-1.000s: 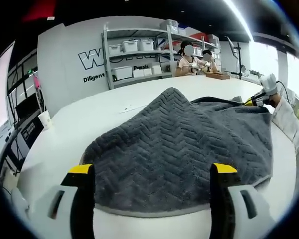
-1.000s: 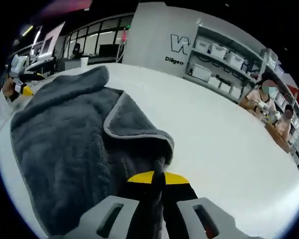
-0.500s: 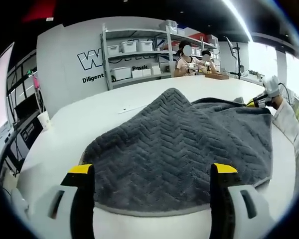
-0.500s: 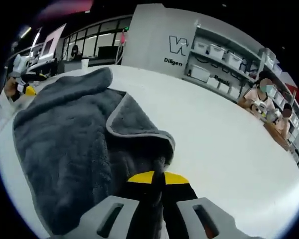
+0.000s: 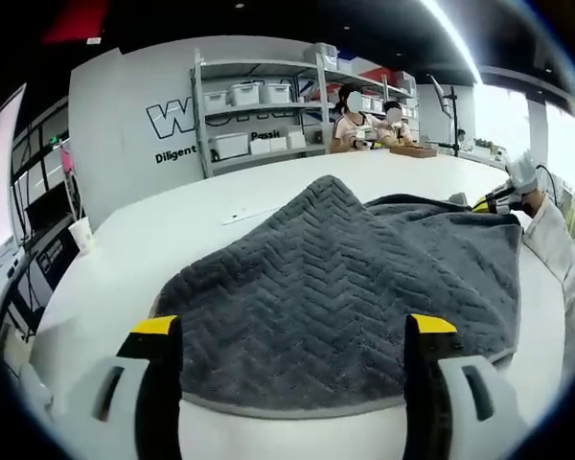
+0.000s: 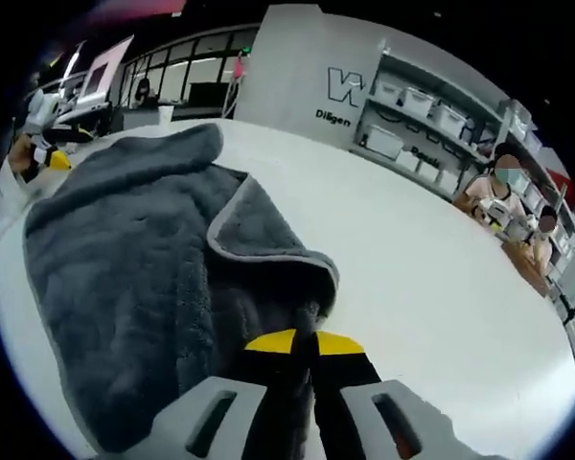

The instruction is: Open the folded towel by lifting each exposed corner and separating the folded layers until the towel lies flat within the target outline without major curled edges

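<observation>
Now, right tool: jaws pressed together on a corner of the towel, dark cloth pinched between the yellow tips.
Left tool: jaws spread wide, holding nothing; the towel's near hem lies between and just beyond them.
Towel: one, dark grey with a herringbone weave and a pale hem, lying on the white worktop. In the right gripper view one layer is turned back over the rest, its hem curving up to the pinched corner. In the left gripper view a ridge peaks in the middle, so it is not flat.
Target outline: too faint to tell.
Step in hand: likely lifting a pinched corner to peel a folded layer open.
Next move: probably carry that corner outward and away from the fold, while the left tool takes or pins the near hem to stop the towel sliding.
Count: two tools, one towel, one worktop, shelves with bins behind, two seated people beyond.
</observation>
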`<state>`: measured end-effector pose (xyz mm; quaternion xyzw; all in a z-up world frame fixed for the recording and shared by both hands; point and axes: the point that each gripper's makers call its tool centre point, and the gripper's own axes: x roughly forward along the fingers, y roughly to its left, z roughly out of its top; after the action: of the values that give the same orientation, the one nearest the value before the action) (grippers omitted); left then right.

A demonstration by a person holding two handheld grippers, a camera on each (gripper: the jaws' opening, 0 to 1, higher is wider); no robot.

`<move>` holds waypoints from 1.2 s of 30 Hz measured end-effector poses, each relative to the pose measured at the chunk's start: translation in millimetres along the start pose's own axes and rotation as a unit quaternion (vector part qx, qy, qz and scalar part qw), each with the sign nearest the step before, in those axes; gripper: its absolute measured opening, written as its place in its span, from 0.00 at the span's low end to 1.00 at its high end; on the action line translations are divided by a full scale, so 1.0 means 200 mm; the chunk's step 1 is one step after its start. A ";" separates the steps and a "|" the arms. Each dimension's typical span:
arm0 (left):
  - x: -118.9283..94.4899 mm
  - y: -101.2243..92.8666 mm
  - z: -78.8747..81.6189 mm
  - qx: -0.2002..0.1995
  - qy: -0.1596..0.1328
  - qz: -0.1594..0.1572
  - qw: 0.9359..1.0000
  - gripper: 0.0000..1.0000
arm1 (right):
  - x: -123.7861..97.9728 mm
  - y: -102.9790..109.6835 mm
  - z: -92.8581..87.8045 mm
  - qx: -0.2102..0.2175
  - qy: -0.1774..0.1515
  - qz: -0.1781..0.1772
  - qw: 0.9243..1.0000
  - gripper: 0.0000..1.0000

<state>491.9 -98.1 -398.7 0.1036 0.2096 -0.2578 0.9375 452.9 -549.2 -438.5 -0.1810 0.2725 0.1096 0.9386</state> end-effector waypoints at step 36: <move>-0.14 -0.67 0.08 -0.031 -0.054 -0.025 0.998 0.95 | -0.46 -0.11 -0.13 0.007 0.009 -0.054 0.998 0.99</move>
<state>405.2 -205.1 -383.6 0.0550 0.1694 -0.2793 0.9435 372.2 -589.8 -402.5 -0.1903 0.2718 0.0552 0.9417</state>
